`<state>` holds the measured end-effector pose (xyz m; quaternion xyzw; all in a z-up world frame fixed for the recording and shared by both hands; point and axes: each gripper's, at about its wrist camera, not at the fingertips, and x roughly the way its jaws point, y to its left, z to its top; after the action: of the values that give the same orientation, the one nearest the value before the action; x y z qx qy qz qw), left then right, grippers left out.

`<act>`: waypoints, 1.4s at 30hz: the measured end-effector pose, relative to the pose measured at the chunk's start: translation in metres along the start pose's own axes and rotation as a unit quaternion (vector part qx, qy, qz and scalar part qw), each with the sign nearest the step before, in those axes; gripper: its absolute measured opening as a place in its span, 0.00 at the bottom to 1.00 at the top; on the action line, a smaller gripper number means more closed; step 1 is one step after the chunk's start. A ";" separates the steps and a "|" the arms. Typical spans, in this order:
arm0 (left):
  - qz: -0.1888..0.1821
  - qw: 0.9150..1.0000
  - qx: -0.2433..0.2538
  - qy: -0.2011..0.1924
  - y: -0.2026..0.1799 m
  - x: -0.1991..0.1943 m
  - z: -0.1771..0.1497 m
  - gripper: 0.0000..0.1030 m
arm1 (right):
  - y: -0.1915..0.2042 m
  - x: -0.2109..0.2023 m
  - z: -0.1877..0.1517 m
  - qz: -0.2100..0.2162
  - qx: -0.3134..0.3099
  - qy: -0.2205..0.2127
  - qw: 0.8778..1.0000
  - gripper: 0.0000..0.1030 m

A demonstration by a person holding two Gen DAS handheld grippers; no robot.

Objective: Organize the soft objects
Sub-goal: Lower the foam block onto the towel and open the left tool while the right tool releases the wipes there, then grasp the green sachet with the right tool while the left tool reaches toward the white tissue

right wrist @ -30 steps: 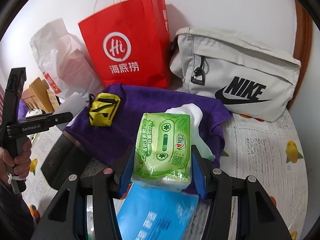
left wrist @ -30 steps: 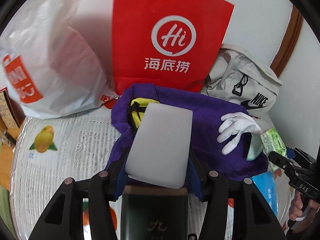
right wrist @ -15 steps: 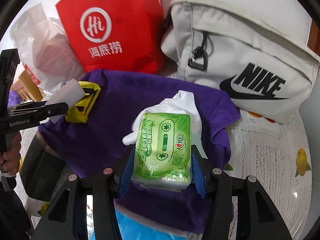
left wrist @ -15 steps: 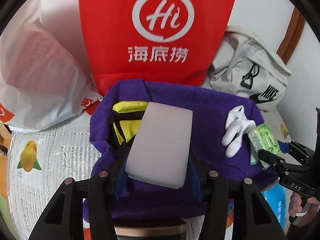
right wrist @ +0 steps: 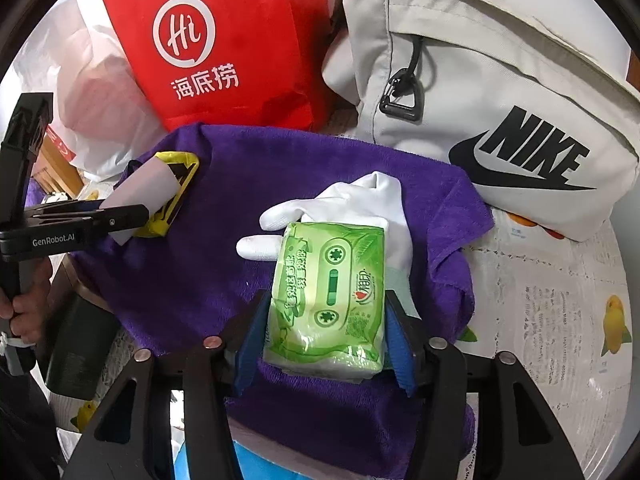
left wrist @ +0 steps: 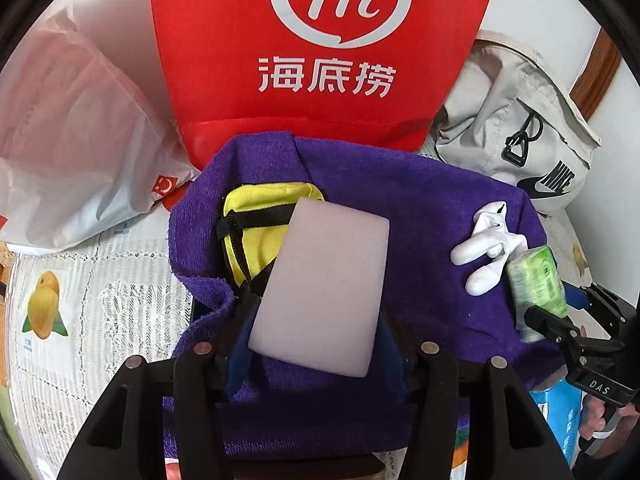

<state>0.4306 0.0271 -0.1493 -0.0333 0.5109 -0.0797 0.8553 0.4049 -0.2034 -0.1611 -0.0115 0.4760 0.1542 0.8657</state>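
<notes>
My left gripper (left wrist: 316,332) is shut on a pale grey sponge block (left wrist: 324,288), held just above a purple towel (left wrist: 400,208), partly over a yellow pouch (left wrist: 256,220). My right gripper (right wrist: 324,336) is shut on a green tissue pack (right wrist: 328,288), held above the same towel (right wrist: 248,184), over a white glove (right wrist: 360,204). The glove (left wrist: 484,244) and the tissue pack (left wrist: 538,284) also show at the right of the left wrist view. The sponge (right wrist: 142,188) and pouch (right wrist: 176,176) show at the left of the right wrist view.
A red paper bag (left wrist: 320,52) stands behind the towel. A white plastic bag (left wrist: 76,140) is at the left, a grey Nike bag (right wrist: 480,92) at the right. A lace tablecloth (left wrist: 80,320) with fruit prints covers the table. A blue packet (left wrist: 560,412) lies under the towel's edge.
Both grippers have moved forward over the purple towel with their loads. The sponge now overlaps the yellow pouch and the tissue pack overlaps the glove.
</notes>
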 end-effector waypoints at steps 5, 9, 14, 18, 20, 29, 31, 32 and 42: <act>-0.020 1.000 -0.009 0.000 0.001 -0.005 -0.003 0.68 | -0.002 -0.007 -0.003 -0.002 0.005 -0.010 1.000 0.69; -0.014 1.000 0.004 -0.007 -0.005 -0.017 -0.007 0.71 | -0.002 -0.019 -0.006 -0.004 0.015 -0.022 1.000 0.70; -0.012 1.000 0.001 -0.021 -0.003 -0.041 -0.012 0.71 | 0.002 -0.040 -0.013 -0.008 0.021 -0.038 0.999 0.70; 0.000 0.999 0.000 -0.032 -0.001 -0.063 -0.021 0.71 | 0.005 -0.068 -0.024 -0.006 0.030 -0.064 0.997 0.70; 0.004 0.999 -0.001 -0.038 0.000 -0.077 -0.028 0.71 | 0.010 -0.081 -0.030 0.001 0.035 -0.074 0.997 0.70; -0.004 0.997 -0.015 -0.071 0.000 -0.136 -0.078 0.71 | 0.039 -0.138 -0.076 0.011 0.018 -0.097 0.995 0.70; -0.005 0.997 -0.017 -0.076 -0.001 -0.145 -0.091 0.71 | 0.045 -0.149 -0.090 0.011 0.016 -0.101 0.995 0.70; -0.006 0.997 -0.017 -0.079 -0.002 -0.149 -0.098 0.71 | 0.047 -0.152 -0.096 0.011 0.016 -0.102 0.995 0.70; -0.014 0.997 -0.033 -0.068 0.000 -0.162 -0.167 0.71 | 0.076 -0.171 -0.165 0.019 -0.007 -0.098 0.995 0.69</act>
<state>0.2078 0.0592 -0.0879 -0.0738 0.4530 -0.0718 0.8856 0.1625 -0.2021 -0.0999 0.0060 0.3880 0.1742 0.9050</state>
